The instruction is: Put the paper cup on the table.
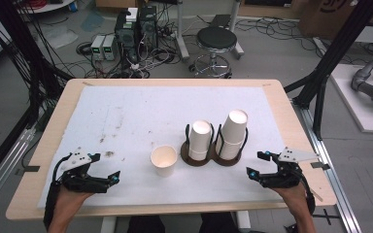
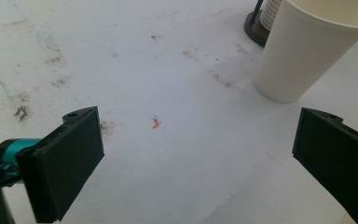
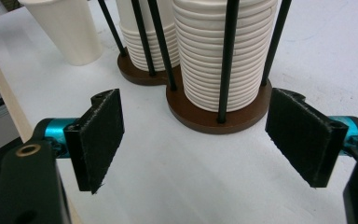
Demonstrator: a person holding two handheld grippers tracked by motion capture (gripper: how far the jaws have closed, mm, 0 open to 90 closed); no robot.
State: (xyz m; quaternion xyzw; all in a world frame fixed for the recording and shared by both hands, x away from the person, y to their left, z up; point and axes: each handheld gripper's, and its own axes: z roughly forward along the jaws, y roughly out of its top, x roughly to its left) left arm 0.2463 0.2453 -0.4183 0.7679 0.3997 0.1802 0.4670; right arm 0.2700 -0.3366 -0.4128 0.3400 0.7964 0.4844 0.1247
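A single white paper cup (image 1: 164, 160) stands upright on the white mat, left of a brown two-ring cup holder (image 1: 211, 158). The holder carries two stacks of white cups (image 1: 200, 139) (image 1: 233, 132) between black rods. My left gripper (image 1: 110, 178) rests open near the front left, a hand's width left of the lone cup (image 2: 307, 46). My right gripper (image 1: 255, 165) sits open at the front right, its jaws facing the nearer stack (image 3: 223, 51) and the holder's base (image 3: 214, 116), with nothing between them.
The white mat (image 1: 141, 111) covers a wooden table (image 1: 58, 111) and has dark smudges on its left part. A black stool (image 1: 216, 40), computer boxes (image 1: 136, 26) and cables lie on the floor beyond the far edge.
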